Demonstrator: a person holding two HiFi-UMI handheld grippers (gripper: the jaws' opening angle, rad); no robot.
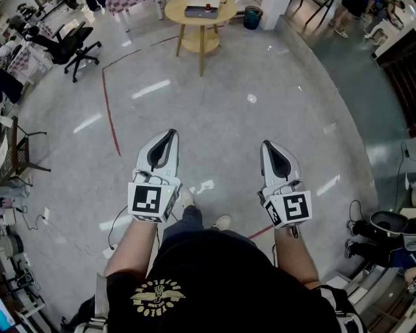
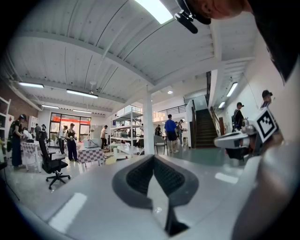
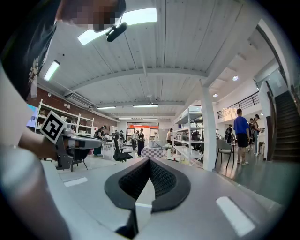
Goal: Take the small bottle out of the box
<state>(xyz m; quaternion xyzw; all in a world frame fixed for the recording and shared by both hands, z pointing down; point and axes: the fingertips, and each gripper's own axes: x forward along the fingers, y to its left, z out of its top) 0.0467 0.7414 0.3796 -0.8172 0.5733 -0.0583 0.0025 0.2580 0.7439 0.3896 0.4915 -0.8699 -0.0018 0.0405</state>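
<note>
Neither a small bottle nor an open box shows in any view. In the head view my left gripper (image 1: 170, 134) and right gripper (image 1: 266, 144) are held level side by side over the bare floor, both pointing away from me. In each, the jaws meet at the tip with nothing between them. The left gripper view shows its closed jaws (image 2: 153, 157) against the hall, with the right gripper (image 2: 239, 139) beside them. The right gripper view shows its closed jaws (image 3: 150, 159), with the left gripper (image 3: 77, 140) at the left.
A round wooden table (image 1: 224, 14) stands far ahead with a dark flat case (image 1: 200, 11) on it. A black office chair (image 1: 75, 42) is at the far left, a red floor line (image 1: 110, 110) runs between. Shelving, a staircase and several people are in the hall.
</note>
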